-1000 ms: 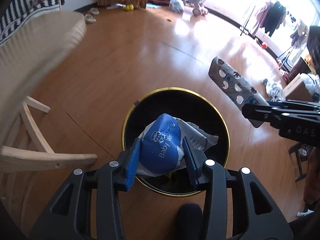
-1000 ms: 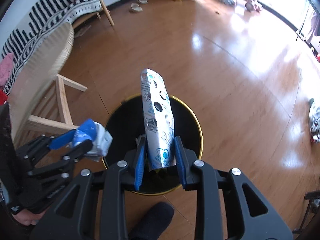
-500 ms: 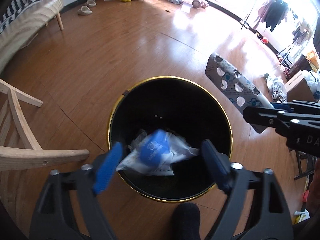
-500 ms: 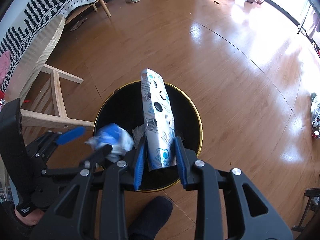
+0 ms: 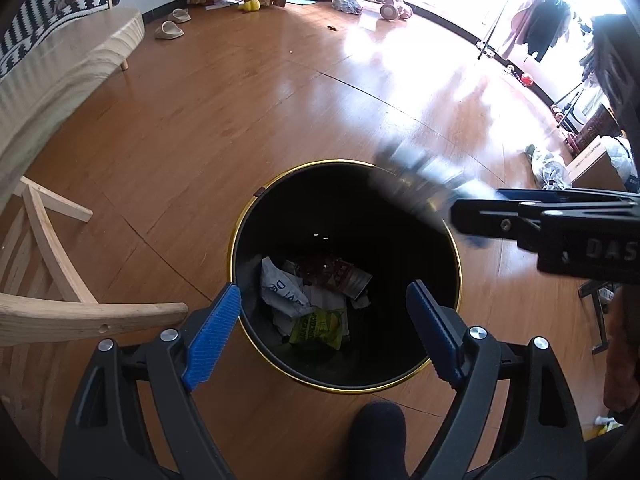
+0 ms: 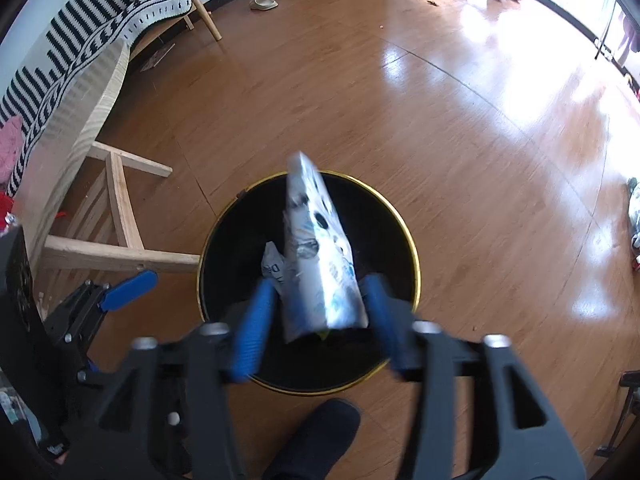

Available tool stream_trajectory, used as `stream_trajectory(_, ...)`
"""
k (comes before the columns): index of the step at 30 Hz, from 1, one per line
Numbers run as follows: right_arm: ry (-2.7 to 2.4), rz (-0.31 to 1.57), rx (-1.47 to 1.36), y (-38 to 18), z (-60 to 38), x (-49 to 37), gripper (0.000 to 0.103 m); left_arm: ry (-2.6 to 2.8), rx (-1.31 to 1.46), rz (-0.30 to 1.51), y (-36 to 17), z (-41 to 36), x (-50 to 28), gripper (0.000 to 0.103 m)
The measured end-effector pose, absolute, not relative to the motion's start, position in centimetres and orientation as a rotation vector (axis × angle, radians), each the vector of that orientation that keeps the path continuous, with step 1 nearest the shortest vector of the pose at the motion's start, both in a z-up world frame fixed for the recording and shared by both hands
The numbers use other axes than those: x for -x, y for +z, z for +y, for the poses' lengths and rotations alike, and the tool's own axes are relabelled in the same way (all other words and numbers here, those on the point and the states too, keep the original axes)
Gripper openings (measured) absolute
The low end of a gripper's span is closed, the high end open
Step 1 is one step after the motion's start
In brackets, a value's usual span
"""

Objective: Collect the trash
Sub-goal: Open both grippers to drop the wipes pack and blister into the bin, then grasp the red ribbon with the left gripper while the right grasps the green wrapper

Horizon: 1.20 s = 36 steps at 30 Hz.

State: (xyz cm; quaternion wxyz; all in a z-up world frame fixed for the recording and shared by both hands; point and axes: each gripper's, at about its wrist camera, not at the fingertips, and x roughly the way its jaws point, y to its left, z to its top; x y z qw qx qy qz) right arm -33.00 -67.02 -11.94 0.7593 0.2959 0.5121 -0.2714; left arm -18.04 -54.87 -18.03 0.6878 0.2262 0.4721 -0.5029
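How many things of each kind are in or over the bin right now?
Wrappers lying in the bin: 3 (white-blue, dark red, green-yellow)
Silver packet dropping between the right gripper jaws: 1
Total: 4

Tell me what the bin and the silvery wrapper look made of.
Trash bin: probably metal or hard plastic, with a smooth black inside and a shiny gold rim.
Silvery wrapper: thin foil-like plastic film, glossy, printed with dots; it is creased and motion-blurred, so the material is uncertain.
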Motion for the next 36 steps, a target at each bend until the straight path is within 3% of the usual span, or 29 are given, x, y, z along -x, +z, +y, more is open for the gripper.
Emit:
stream_trajectory(10,-0.598,1.079,-0.619,-9.8,-65.9,31.7,0.084,-1.131,-0.494,1.024,-15.5,-52.7,17.5,0.087)
stream_trajectory(18,-0.577,0.903,-0.502,-2.5,-61.4,28.3,0.095,-1.138,-0.414,0.894,-7.3,-46.3,15.6,0.095)
stream_trajectory(26,-0.329,0.864,-0.453,0.7,-51.4,17.2,0.095,-0.827,-0.272,0.832,-1.4,-30.7,5.3,0.096)
stream_trajectory(36,0.009,0.944,-0.293,0.4,-33.2,2.7,0.095,-0.358,-0.094,0.831,-1.0,-7.1,-4.9,0.096)
